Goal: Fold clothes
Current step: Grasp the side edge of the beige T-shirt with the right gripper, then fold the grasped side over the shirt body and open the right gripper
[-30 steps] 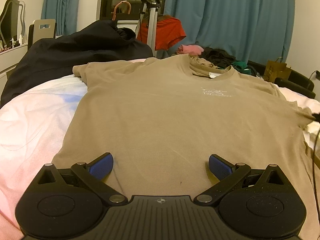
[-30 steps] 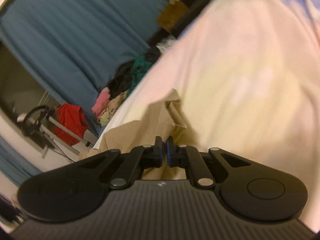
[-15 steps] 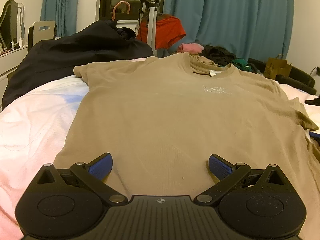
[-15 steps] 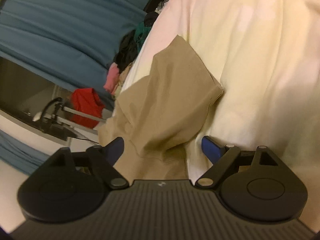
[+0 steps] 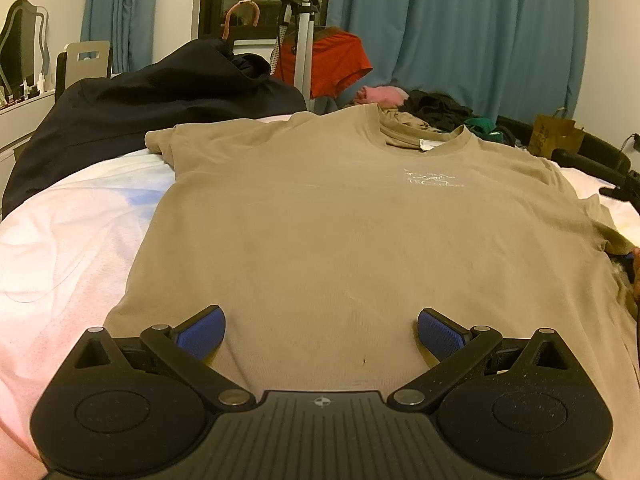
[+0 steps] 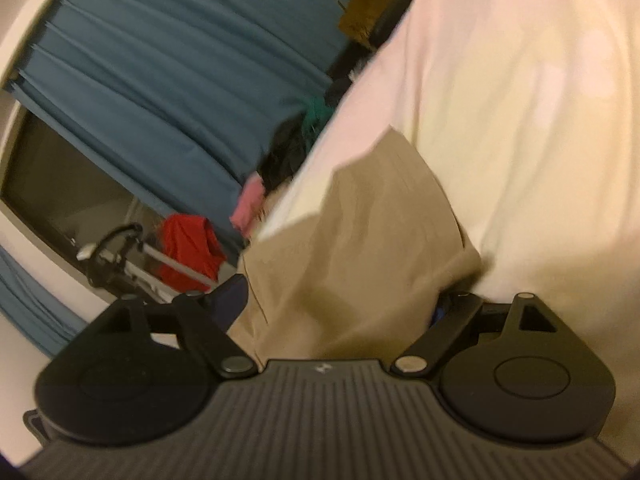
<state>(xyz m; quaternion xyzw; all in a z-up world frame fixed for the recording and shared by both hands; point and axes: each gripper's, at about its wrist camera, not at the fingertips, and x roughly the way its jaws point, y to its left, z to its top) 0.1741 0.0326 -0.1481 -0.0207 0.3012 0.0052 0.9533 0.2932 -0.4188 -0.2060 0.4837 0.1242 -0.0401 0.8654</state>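
— Start on the left, then. Where's the shirt lying?

— The tan short-sleeved cotton T-shirt [image 5: 360, 240] is spread face-up on the bed with the pale pink sheet [image 5: 60, 240], hem toward us, collar at the far end. Its long axis runs straight away from the left gripper [image 5: 322, 332], which hangs over the middle of the hem.

— And that one's jaws?

— Released, spread wide, blue pads [image 5: 200, 334] on either side above the cloth. Nothing pinched; whether the tips brush the fabric I can't tell.

— What's beyond it?

— A dark navy jacket [image 5: 140, 112] heaped at the far left of the bed, then an orange-red garment [image 5: 340, 64] draped on a metal stand, and a pile of mixed clothes [image 5: 420, 104] in front of the teal curtains [image 5: 460, 32].

— Now the right side.

— The right gripper [image 6: 340, 304] is at the shirt's right sleeve [image 6: 380, 220], and it's plainly the nearer hand to that sleeve. The view is blurred, but the sleeve runs forward from between the jaws onto the sheet, its cuff pointing away.

— Holding it?

— I'd say not. Those jaws have just been opening and stand wide; the sleeve lies bunched between them, loose, and it hides the right-hand pad.

— So the next move?

— My guess: the sleeve is laid out flat and both hands are free, so the first fold along the length comes next, with the right hand best placed to start it.
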